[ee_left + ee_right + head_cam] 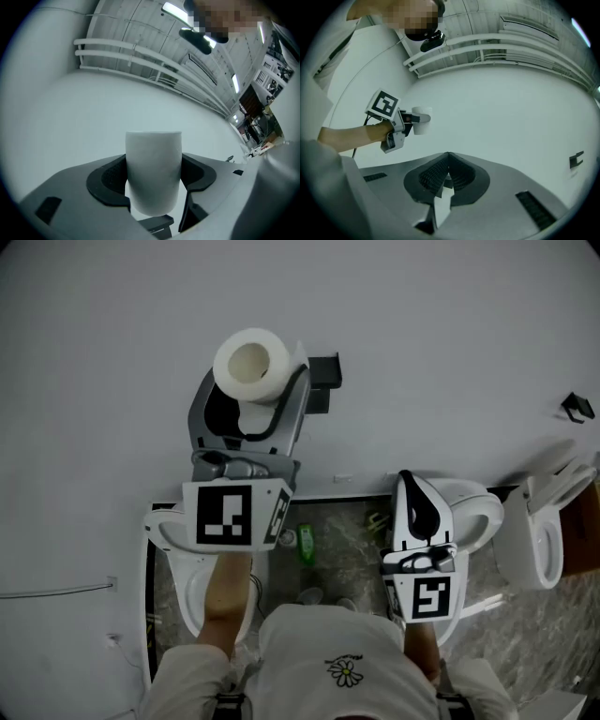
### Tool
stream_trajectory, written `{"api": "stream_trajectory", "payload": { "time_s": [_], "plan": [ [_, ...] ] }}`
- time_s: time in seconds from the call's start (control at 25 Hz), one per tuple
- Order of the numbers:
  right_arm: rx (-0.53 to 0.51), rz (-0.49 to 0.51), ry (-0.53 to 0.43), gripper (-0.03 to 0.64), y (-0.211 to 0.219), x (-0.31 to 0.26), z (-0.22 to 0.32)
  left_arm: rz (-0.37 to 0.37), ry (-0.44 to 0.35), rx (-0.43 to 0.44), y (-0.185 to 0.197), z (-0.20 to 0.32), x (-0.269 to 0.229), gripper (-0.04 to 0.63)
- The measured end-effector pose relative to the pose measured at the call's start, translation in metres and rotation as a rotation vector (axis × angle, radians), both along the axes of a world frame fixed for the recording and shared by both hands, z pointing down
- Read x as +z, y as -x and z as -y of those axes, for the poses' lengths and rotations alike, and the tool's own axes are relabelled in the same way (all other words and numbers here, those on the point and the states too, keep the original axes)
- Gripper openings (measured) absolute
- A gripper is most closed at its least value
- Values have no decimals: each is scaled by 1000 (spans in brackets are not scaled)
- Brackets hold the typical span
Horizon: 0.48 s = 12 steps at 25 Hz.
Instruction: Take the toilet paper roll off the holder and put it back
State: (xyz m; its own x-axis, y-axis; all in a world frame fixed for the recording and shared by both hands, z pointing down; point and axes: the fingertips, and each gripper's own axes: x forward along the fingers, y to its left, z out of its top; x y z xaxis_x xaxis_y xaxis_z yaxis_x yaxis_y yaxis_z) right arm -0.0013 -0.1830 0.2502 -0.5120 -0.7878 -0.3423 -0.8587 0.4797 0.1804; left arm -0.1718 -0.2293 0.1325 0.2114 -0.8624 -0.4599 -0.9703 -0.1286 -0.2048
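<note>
A white-walled washroom is lying below the person, its marbled floor (347, 549) and white toilet bowls (473, 512) showing nearest, under both arms. Just above them the right gripper (448, 168) is hanging low and idle, its fingers pressing together with nothing between them. Further out, the left gripper (251, 390) is reaching up toward the wall with its fingers (108, 180) spread wide and clamping the toilet paper roll (153, 164) across its outer wrap, one pad on each side. The roll is sitting off the wall, its hollow core facing the head camera. Beyond it, just to the right, the black holder (324, 379) is standing bare on the wall. The roll is likely weighing very little and giving softly under pressure, so a gentle squeeze across the middle of the wrap seems best, leaving the core free for the holder's arm.
</note>
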Motion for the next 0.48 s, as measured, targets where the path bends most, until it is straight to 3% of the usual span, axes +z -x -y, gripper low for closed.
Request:
{"api": "stream_trajectory", "payload": {
  "time_s": [0.24,0.48],
  "plan": [
    [113,61,69,9,-47,11,3,67,109,32,-19,79,6,331],
    [223,111,70,9,-84,10,-4,20,254,70,-25,152,37,331]
  ]
}}
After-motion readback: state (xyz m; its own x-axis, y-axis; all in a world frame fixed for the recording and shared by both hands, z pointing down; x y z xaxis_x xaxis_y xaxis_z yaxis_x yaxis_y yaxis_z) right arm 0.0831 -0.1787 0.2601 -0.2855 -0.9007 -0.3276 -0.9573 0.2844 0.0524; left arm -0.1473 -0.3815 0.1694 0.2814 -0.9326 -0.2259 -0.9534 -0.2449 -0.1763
